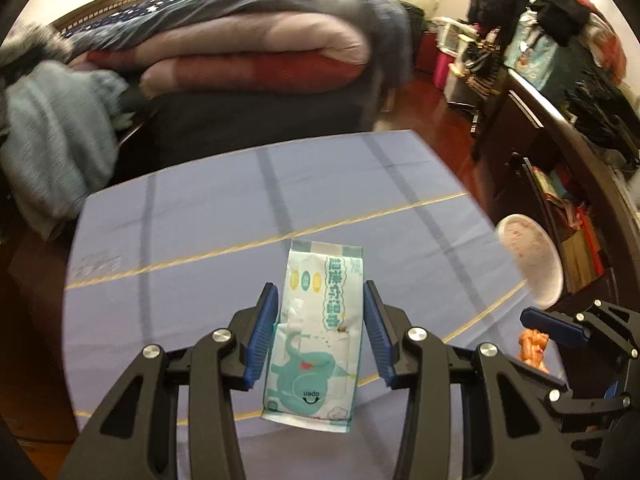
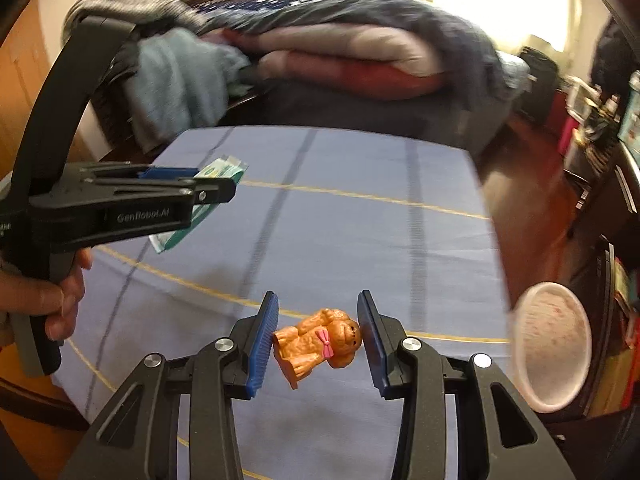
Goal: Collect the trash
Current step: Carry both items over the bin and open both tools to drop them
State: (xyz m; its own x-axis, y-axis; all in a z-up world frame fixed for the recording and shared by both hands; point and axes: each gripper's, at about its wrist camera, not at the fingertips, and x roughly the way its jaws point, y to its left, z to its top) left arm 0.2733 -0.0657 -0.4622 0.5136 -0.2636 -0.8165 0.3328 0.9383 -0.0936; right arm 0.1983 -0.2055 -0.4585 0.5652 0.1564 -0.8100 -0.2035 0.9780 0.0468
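Note:
My left gripper [image 1: 320,300] is shut on a white and teal wet-wipe packet [image 1: 316,332] and holds it above the blue tablecloth [image 1: 208,216]. From the right wrist view the left gripper [image 2: 218,192] is at the left with the packet [image 2: 200,208] hanging between its fingers. My right gripper [image 2: 318,308] is shut on a small orange toy dog with a pink bow [image 2: 320,338], lifted above the cloth. The toy [image 1: 532,346] and the right gripper [image 1: 540,322] show at the right edge of the left wrist view.
A pink-white trash bin [image 2: 554,346] stands off the table's right edge; it also shows in the left wrist view [image 1: 530,266]. A bed with folded quilts [image 1: 256,52] lies behind the table. A cluttered dark desk [image 1: 568,128] is at the right.

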